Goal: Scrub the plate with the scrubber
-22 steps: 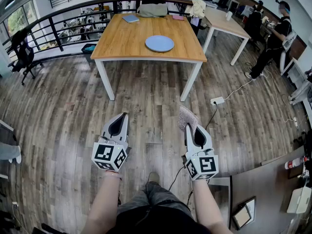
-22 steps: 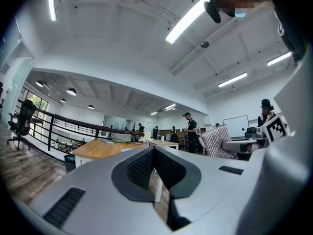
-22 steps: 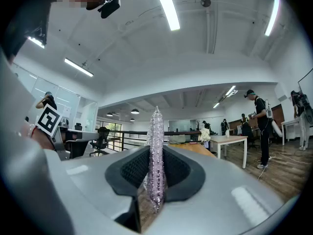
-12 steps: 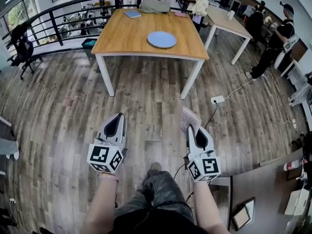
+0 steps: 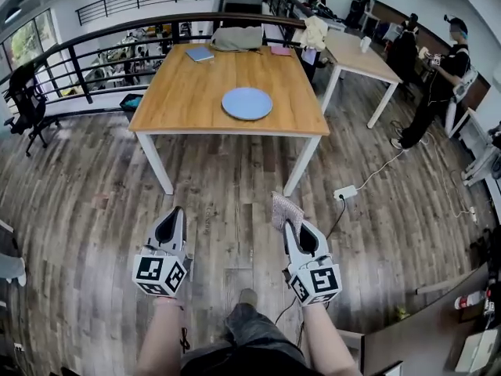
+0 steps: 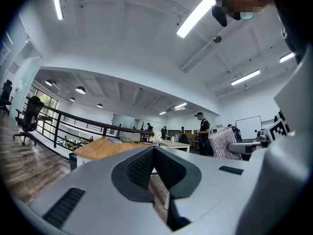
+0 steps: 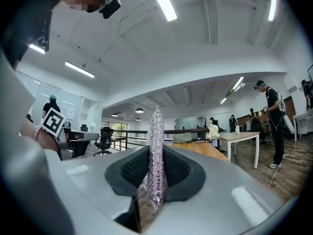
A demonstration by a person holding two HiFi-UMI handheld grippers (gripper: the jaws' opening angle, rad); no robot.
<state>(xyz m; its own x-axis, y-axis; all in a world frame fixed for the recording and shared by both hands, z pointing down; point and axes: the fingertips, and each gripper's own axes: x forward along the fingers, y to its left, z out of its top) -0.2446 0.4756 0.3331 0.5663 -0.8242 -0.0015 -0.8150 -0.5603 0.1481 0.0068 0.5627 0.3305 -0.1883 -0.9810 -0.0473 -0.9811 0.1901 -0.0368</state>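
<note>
A pale blue plate (image 5: 246,103) lies flat on the wooden table (image 5: 188,92), a good way ahead of both grippers. My right gripper (image 5: 287,225) is shut on a silvery mesh scrubber (image 5: 285,208), which sticks out past the jaws; the same scrubber (image 7: 156,151) stands edge-on between the pads in the right gripper view. My left gripper (image 5: 171,224) is shut with nothing in it, the pads meeting in the left gripper view (image 6: 154,153). Both are held level over the floor, short of the table's near edge.
The table also carries a blue notebook (image 5: 200,53), a grey bundle (image 5: 239,37) and a pink item (image 5: 281,51) at its far side. A white table (image 5: 356,53) stands to the right, with people (image 5: 442,65) beyond. A power strip (image 5: 344,192) and cable lie on the floor. A railing (image 5: 94,49) runs behind.
The table and plate have come nearer and lower in the head view, shifting left. Both grippers stay shut, the right one holding the scrubber throughout.
</note>
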